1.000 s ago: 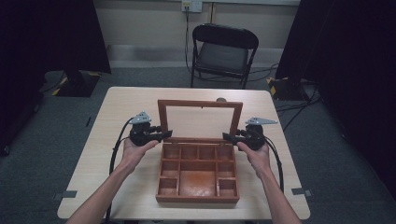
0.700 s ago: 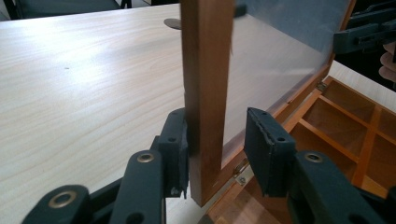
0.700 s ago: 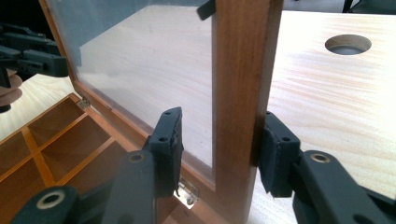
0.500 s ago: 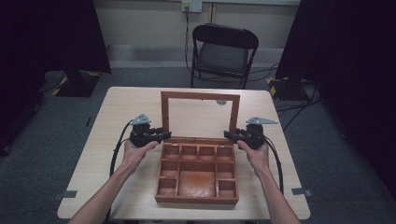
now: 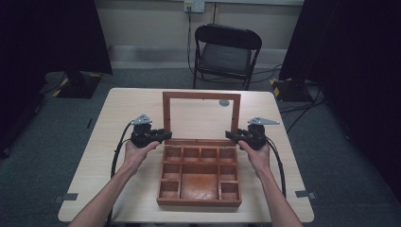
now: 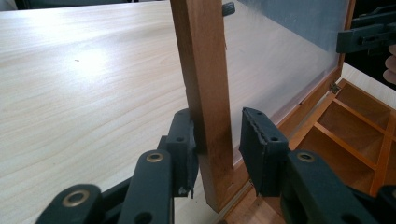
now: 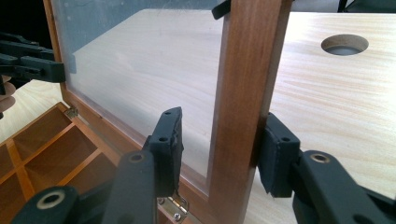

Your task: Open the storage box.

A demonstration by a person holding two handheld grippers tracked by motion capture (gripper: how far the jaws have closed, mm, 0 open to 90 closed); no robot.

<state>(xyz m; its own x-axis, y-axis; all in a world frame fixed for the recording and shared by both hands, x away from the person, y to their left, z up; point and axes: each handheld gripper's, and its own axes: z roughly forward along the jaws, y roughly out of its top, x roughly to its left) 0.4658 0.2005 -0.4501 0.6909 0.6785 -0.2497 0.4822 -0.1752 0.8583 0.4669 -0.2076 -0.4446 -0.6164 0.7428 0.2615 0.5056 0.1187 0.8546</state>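
Two grippers, one on each side rail of the raised lid (image 5: 202,100) of a wooden box (image 5: 199,174) on the table (image 5: 118,113).
Box sits mid-table, near the person's edge, tray open with empty compartments; glass-paned lid stands about upright on its rear hinges. Left gripper (image 6: 216,140) straddles the left rail low down: one pad touches the outer face, the other stands just off the glass side with a visible gap, and the jaws have just been closing. Not clamped in the left gripper view. Right gripper (image 7: 219,149) straddles the right rail near the hinge (image 7: 170,203): outer pad against the wood, inner pad just short of the pane, so loose too. Hands (image 5: 137,153) hold both grippers level at the lid's base. Cable hole (image 7: 344,44) in the tabletop beyond the lid; folding chair (image 5: 226,49) behind the table.
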